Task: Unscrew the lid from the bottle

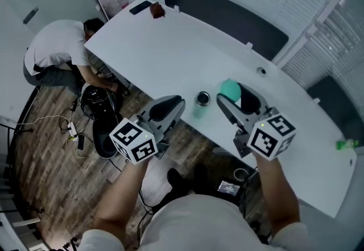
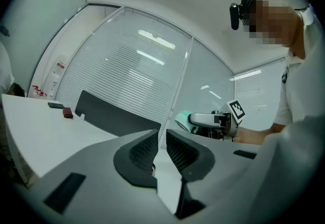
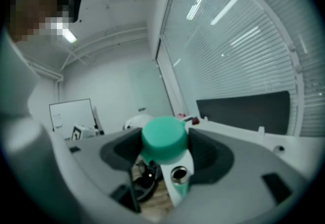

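The open bottle point(image 1: 202, 102) stands upright near the front edge of the white table point(image 1: 170, 50), its mouth uncovered. The round green lid point(image 1: 230, 90) is off it, just to its right. My right gripper point(image 1: 232, 94) is shut on the lid. In the right gripper view the lid point(image 3: 162, 139) sits squeezed between the two pads, with the bottle point(image 3: 179, 176) below it. My left gripper point(image 1: 177, 103) hovers left of the bottle, apart from it. Its jaws stand almost together with nothing between them point(image 2: 160, 147). The left gripper view also catches the lid point(image 2: 184, 120) across from it.
A person point(image 1: 54, 50) crouches at the table's far left end over cables and black gear on the wooden floor. A dark partition point(image 1: 227, 16) runs along the table's back edge. A black flat object point(image 1: 140, 7) and a reddish one point(image 1: 157, 11) lie at the far corner.
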`<action>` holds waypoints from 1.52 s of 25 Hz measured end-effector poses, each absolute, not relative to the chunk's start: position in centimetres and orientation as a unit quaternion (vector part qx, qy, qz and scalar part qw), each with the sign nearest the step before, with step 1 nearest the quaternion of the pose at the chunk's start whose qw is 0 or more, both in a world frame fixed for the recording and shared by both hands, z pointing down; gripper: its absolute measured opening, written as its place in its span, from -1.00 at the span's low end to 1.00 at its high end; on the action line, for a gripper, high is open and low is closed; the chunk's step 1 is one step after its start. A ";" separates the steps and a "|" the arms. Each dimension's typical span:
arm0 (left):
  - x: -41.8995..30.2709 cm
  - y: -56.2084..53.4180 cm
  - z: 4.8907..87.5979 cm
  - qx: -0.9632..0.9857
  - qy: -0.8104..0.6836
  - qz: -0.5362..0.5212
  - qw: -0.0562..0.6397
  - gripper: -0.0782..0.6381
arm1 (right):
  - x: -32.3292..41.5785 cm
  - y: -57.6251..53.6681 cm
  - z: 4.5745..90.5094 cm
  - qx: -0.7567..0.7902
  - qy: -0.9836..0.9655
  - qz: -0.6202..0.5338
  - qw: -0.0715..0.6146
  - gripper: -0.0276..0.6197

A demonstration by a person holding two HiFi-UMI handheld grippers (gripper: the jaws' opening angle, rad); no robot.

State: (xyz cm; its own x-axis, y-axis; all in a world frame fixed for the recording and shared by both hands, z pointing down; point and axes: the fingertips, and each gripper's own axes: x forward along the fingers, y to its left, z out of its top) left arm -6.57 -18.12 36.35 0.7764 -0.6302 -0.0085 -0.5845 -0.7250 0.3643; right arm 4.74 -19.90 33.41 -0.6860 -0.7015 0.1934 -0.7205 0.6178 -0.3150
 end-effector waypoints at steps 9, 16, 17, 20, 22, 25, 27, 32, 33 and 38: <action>-7.5 -15.1 34.1 0.915 -0.335 -0.114 0.192 -0.61 | 6.1 -17.3 32.4 0.399 -0.892 0.212 -0.009 0.00; -9.3 -12.9 33.8 0.899 -0.348 -0.151 0.219 -0.61 | 7.1 -15.1 32.7 0.409 -0.882 0.233 -0.024 0.00; -9.4 -12.6 33.8 0.898 -0.348 -0.153 0.223 -0.61 | 7.3 -14.7 32.7 0.410 -0.881 0.236 -0.026 0.00; -9.5 -11.8 34.0 0.896 -0.347 -0.155 0.230 -0.61 | 7.7 -13.7 33.1 0.411 -0.877 0.245 -0.030 0.00; -9.4 -11.1 34.1 0.896 -0.344 -0.156 0.235 -0.61 | 7.9 -13.1 33.5 0.415 -0.874 0.251 -0.032 0.00; -9.3 -10.2 34.3 0.895 -0.341 -0.157 0.241 -0.61 | 8.3 -12.3 34.1 0.419 -0.869 0.262 -0.034 0.00; -9.2 -9.7 34.4 0.895 -0.338 -0.158 0.246 -0.61 | 8.4 -12.0 34.4 0.422 -0.866 0.268 -0.035 0.00; -9.2 -8.5 34.8 0.893 -0.334 -0.159 0.258 -0.61 | 8.2 -11.1 34.7 0.424 -0.862 0.277 -0.036 0.00; -9.3 -8.3 34.9 0.892 -0.334 -0.159 0.260 -0.61 | 8.2 -11.0 34.7 0.423 -0.860 0.281 -0.038 0.00; -9.3 -7.2 35.4 0.889 -0.332 -0.161 0.270 -0.61 | 8.0 -10.1 35.1 0.425 -0.852 0.303 -0.050 0.00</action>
State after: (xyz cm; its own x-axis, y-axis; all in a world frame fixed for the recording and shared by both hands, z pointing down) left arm -9.26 -7.24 35.43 0.7274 -0.6780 -0.1058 -0.5046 -0.6330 0.5872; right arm 8.04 -10.05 35.09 -0.6337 -0.7541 0.1727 -0.6939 0.4553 -0.5579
